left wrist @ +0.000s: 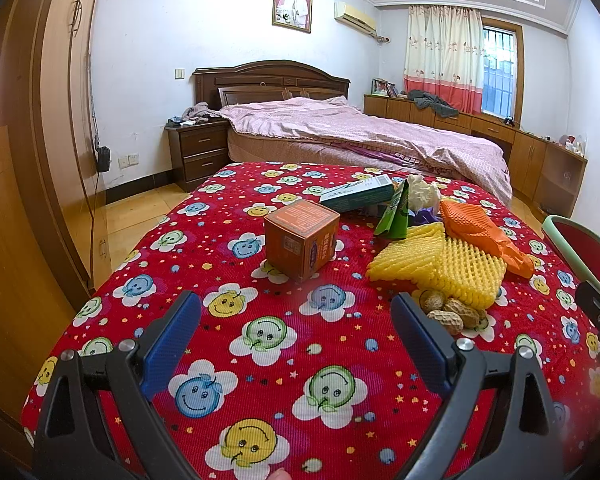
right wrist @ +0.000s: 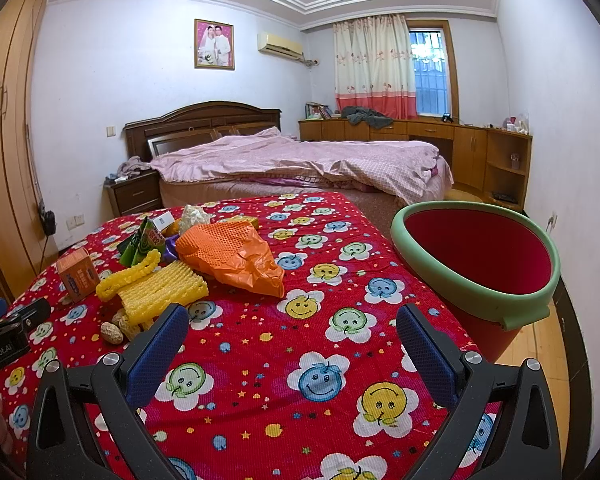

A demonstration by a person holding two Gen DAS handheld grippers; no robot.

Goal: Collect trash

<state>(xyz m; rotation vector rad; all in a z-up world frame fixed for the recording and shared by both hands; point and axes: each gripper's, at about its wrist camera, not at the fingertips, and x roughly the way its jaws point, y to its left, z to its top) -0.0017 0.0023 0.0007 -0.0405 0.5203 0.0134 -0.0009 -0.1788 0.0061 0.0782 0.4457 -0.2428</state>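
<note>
Trash lies on a table with a red smiley-flower cloth (left wrist: 260, 344). An orange box (left wrist: 300, 238) stands ahead of my open, empty left gripper (left wrist: 296, 312). To its right lie yellow foam netting (left wrist: 440, 266), peanuts (left wrist: 452, 312), an orange net and bag (left wrist: 480, 232), a green wrapper (left wrist: 396, 212), a teal box (left wrist: 356, 194) and crumpled white paper (left wrist: 420, 192). My right gripper (right wrist: 292, 324) is open and empty above the cloth (right wrist: 300, 360). The yellow netting (right wrist: 156, 284), orange bag (right wrist: 236, 256) and orange box (right wrist: 78, 274) lie to its left. A red bin with a green rim (right wrist: 480, 264) stands at the right.
A bed with a pink cover (right wrist: 300, 160) stands behind the table. A nightstand (left wrist: 202, 152) is at its left, wooden cabinets (right wrist: 460, 148) along the far wall, a wardrobe (left wrist: 40, 120) at the left. The bin's rim (left wrist: 572, 232) shows at the right of the left wrist view.
</note>
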